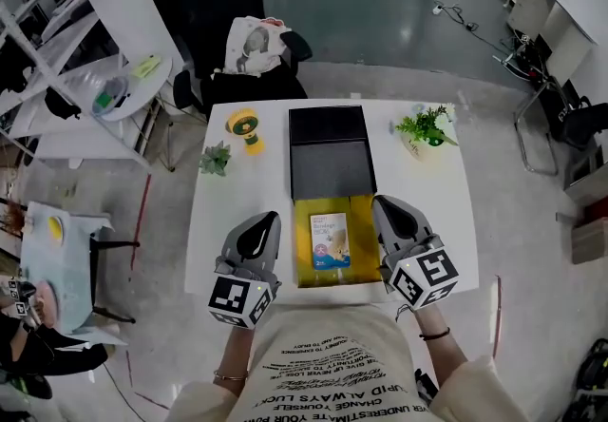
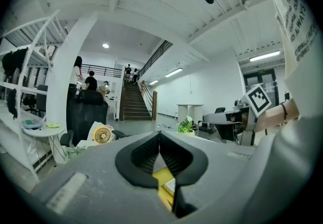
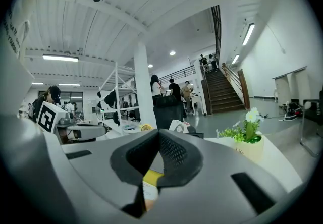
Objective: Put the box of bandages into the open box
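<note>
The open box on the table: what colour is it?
The open box is black all over. The head view shows it best.

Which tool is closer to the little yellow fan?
Left. The left tool is just below the fan, on the same side of the table. The right tool is beyond the yellow box, farther away.

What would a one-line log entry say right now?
left gripper: shut, empty | right gripper: shut, empty | bandage box: on table, outside open box
</note>
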`<state>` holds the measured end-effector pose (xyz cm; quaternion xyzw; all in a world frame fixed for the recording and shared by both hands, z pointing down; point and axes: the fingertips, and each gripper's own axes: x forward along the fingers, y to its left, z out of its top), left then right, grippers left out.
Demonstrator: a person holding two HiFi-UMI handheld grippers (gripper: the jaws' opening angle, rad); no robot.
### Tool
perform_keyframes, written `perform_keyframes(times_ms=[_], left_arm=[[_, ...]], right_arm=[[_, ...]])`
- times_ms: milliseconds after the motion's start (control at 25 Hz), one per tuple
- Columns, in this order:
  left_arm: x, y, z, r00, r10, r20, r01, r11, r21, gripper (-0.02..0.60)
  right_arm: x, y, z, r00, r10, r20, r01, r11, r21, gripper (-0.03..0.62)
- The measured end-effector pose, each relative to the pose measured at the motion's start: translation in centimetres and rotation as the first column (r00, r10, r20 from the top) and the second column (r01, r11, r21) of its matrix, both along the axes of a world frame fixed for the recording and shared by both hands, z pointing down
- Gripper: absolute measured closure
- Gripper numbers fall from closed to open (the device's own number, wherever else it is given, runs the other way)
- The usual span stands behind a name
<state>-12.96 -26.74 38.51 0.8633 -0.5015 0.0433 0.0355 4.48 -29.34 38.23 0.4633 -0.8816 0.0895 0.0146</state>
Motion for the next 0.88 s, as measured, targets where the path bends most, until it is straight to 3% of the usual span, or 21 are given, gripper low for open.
perform_keyframes(times_ms=[880], left_arm=[[-1.4, -0.3, 0.7, 0.999, -0.040, 0.026, 0.041, 0.999, -0.024, 0.558]], right_arm=[[0.1, -0.6, -0.2, 1.000, 0.011, 0.007, -0.010, 1.000, -0.012, 0.589]])
